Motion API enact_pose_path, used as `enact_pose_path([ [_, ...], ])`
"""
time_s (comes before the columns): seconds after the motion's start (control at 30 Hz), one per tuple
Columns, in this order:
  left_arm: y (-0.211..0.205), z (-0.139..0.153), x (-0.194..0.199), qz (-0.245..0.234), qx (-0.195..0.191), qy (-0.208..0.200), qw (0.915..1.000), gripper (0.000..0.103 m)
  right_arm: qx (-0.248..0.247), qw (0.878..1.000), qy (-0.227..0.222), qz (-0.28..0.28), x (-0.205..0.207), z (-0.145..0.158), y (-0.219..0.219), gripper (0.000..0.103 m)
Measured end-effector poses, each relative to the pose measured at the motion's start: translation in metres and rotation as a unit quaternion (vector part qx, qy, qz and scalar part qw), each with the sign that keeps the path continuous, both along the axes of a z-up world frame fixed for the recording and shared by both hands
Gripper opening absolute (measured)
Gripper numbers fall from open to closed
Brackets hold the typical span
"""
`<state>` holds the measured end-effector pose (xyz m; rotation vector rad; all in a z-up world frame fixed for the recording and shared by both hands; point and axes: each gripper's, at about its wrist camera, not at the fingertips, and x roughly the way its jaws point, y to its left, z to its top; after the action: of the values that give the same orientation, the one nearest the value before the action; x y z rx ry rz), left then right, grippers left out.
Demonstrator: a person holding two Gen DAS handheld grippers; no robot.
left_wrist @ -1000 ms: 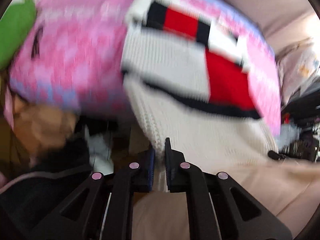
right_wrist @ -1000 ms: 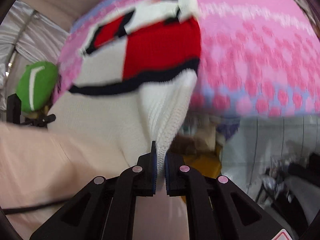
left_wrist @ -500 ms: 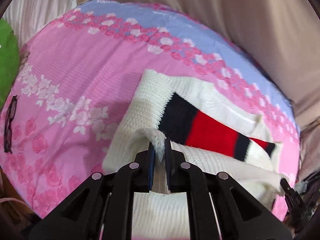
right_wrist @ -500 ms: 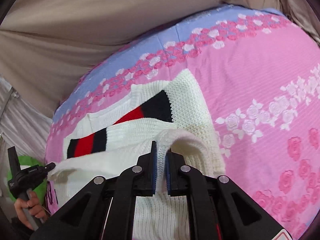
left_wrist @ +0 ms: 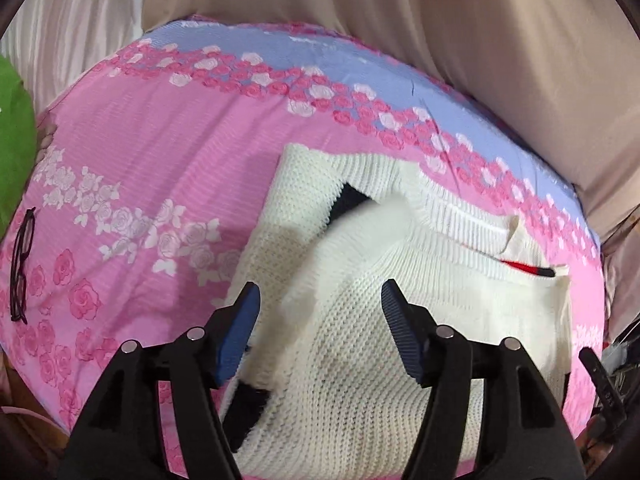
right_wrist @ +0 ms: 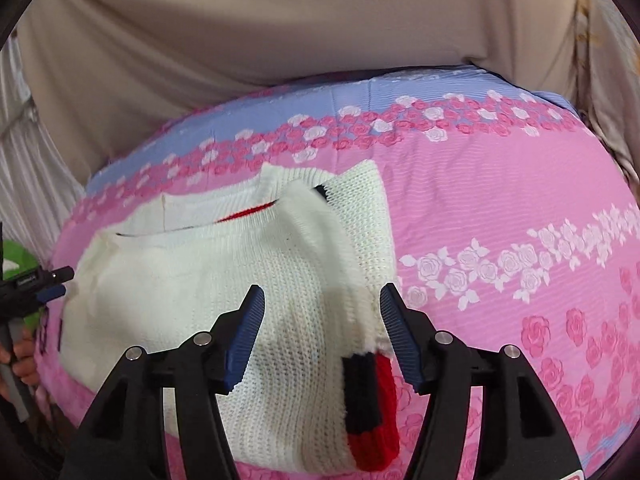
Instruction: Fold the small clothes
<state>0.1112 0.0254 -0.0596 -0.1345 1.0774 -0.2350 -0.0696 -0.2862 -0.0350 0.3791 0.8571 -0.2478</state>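
A cream knitted sweater [left_wrist: 360,360] with red and navy bands lies folded in half on the pink rose-print sheet [left_wrist: 140,160]. Its ribbed hem lies toward the far side, with a sliver of red showing under the top layer. My left gripper [left_wrist: 320,336] is open, just above the sweater's left part, holding nothing. In the right wrist view the sweater [right_wrist: 200,280] lies the same way, with a red and navy sleeve cuff [right_wrist: 372,412] at its near right. My right gripper [right_wrist: 322,332] is open over the sweater's right part, empty.
Dark-framed glasses [left_wrist: 20,264] lie on the sheet at far left. A green object [left_wrist: 12,140] sits beyond the left edge. Beige fabric [right_wrist: 280,40] rises behind the bed. The left gripper's tip [right_wrist: 40,280] and a hand show at the right view's left edge.
Both grippers carried the sweater's near edge forward over its far half, then opened and let it go. The sweater now lies folded on the sheet.
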Motion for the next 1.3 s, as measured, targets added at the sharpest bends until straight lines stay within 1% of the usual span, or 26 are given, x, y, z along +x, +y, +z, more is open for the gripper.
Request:
enact_pose_path([
  [0.07,-0.009,-0.011,0.008,-0.004,0.008,0.012,0.9999,0.061,0.002,1.0,0.011,0.002,0.017,-0.01,0.0,0.06],
  [0.1,-0.014,-0.018,0.015,-0.001,0.02,0.023,0.9995,0.06,0.004,1.0,0.016,0.003,0.024,-0.015,0.0,0.06],
  [0.17,-0.022,-0.028,0.027,0.004,0.031,0.038,0.9988,0.057,0.005,0.999,0.033,-0.004,0.041,-0.026,-0.002,0.06],
  [0.2,-0.025,-0.031,0.031,0.004,0.035,0.042,0.9985,0.045,0.011,0.999,0.038,-0.005,0.046,-0.031,-0.003,0.059],
  [0.23,-0.027,-0.033,0.035,-0.001,0.039,0.049,0.9981,0.019,0.028,0.999,0.043,-0.005,0.05,-0.036,-0.004,0.044],
  [0.27,-0.029,-0.032,0.038,-0.006,0.036,0.054,0.9979,0.006,0.044,0.998,0.045,-0.005,0.052,-0.038,-0.005,0.006],
  [0.3,-0.028,-0.025,0.038,-0.001,0.031,0.047,0.9984,0.007,0.054,0.997,0.046,-0.006,0.052,-0.036,-0.005,0.008],
  [0.33,-0.026,-0.014,0.035,0.005,0.026,0.032,0.9991,0.006,0.068,0.997,0.023,-0.006,0.048,-0.027,-0.004,0.008],
  [0.4,-0.02,0.024,0.027,0.008,0.0,-0.007,0.9999,0.006,0.077,0.997,-0.03,0.002,0.035,0.006,-0.002,0.007],
  [0.47,-0.012,0.055,0.025,0.014,-0.021,-0.032,0.9992,0.006,0.08,0.993,-0.088,-0.002,0.019,0.045,-0.006,0.006],
  [0.53,-0.011,0.068,0.033,0.025,-0.003,-0.054,0.9982,0.006,0.055,0.992,-0.113,-0.014,0.018,0.064,-0.017,0.006],
  [0.6,-0.016,0.062,0.055,0.025,0.024,-0.053,0.998,0.006,0.037,0.995,-0.085,-0.027,0.036,0.052,-0.037,0.006],
  [0.67,-0.023,0.051,0.077,0.022,0.019,-0.027,0.9992,0.006,0.062,0.993,-0.08,-0.056,0.048,0.042,-0.062,0.006],
  [0.73,-0.032,0.042,0.088,0.018,0.035,-0.027,0.9989,0.006,0.066,0.993,-0.074,-0.069,0.062,0.037,-0.073,0.005],
  [0.8,-0.043,0.023,0.101,0.021,0.065,-0.023,0.9974,0.006,0.058,0.995,-0.05,-0.07,0.079,0.021,-0.079,0.005],
  [0.83,-0.047,0.01,0.107,0.024,0.075,-0.013,0.9968,0.007,0.068,0.995,-0.029,-0.07,0.09,0.005,-0.082,0.006],
  [0.93,-0.054,-0.032,0.119,0.024,0.094,0.035,0.9947,0.008,0.098,0.992,0.022,-0.078,0.109,-0.033,-0.088,0.007],
  [0.97,-0.056,-0.034,0.115,0.026,0.097,0.027,0.9946,0.009,0.094,0.992,0.037,-0.079,0.112,-0.039,-0.085,0.01],
  [1.03,-0.054,-0.022,0.107,0.018,0.084,0.015,0.9962,0.012,0.077,0.993,0.028,-0.082,0.104,-0.028,-0.076,0.015],
  [1.07,-0.053,-0.014,0.099,0.012,0.074,0.012,0.9971,0.014,0.065,0.994,0.018,-0.082,0.095,-0.018,-0.07,0.027],
  [1.1,-0.05,-0.005,0.089,0.01,0.071,0.009,0.9974,0.02,0.054,0.995,0.008,-0.084,0.081,-0.008,-0.063,0.035],
  [1.13,-0.046,0.003,0.077,0.01,0.069,0.004,0.9976,0.03,0.047,0.995,-0.001,-0.082,0.068,0.0,-0.058,0.046],
  [1.17,-0.042,0.012,0.06,0.005,0.066,-0.005,0.9978,0.037,0.041,0.996,-0.008,-0.077,0.053,0.006,-0.05,0.048],
  [1.2,-0.039,0.016,0.048,0.004,0.067,-0.009,0.9977,0.047,0.038,0.997,-0.007,-0.072,0.041,0.009,-0.045,0.05],
  [1.27,-0.032,0.016,0.02,0.006,0.065,-0.005,0.9978,0.051,0.031,0.997,0.016,-0.062,0.01,0.003,-0.03,0.057],
  [1.3,-0.027,0.01,0.006,0.009,0.065,0.009,0.9978,0.052,0.026,0.997,0.03,-0.065,-0.005,-0.004,-0.026,0.057],
])
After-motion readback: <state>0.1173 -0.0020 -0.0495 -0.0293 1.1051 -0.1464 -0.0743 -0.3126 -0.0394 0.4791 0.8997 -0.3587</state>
